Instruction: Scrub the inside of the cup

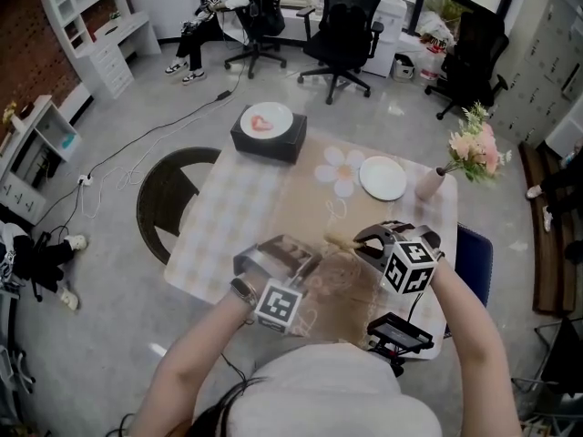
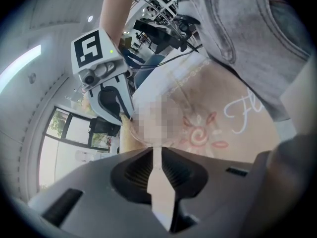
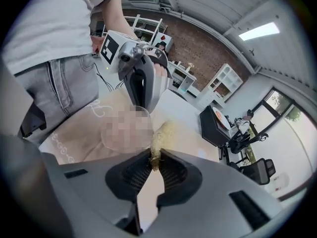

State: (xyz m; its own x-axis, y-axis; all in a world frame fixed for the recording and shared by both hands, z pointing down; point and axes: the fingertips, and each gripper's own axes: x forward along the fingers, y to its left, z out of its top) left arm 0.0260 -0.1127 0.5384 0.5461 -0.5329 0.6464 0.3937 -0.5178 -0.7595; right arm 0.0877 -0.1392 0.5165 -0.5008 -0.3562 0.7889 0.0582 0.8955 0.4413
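Left gripper (image 2: 154,150): jaws drawn nearly together, pinching the wall of the clear glass cup (image 3: 126,128) at its rim; in the right gripper view it comes down on the cup from 12 o'clock.
Right gripper (image 3: 154,157): jaws pressed onto the near end of a straw-coloured fibrous scrubber (image 3: 161,135), which juts out past the jaw tips.
Scrubber and cup: the scrubber lies against the cup's side, at 3 o'clock of it in the right gripper view. Whether its tip is inside the cup cannot be told.
Cup, location: between the two grippers, over the beige cloth at the 6 o'clock edge of the table (image 1: 228,208), closest to the person.
White plate (image 1: 383,177): on the table at 1 o'clock from the cup, well apart.
Vase of pink flowers (image 1: 474,148): at 2 o'clock, just beside the plate.
Black box (image 1: 267,135): at 11 o'clock, on the table's far edge, with a white dish on top.
Office chairs (image 1: 342,35): on the floor beyond the table, toward 12 o'clock.
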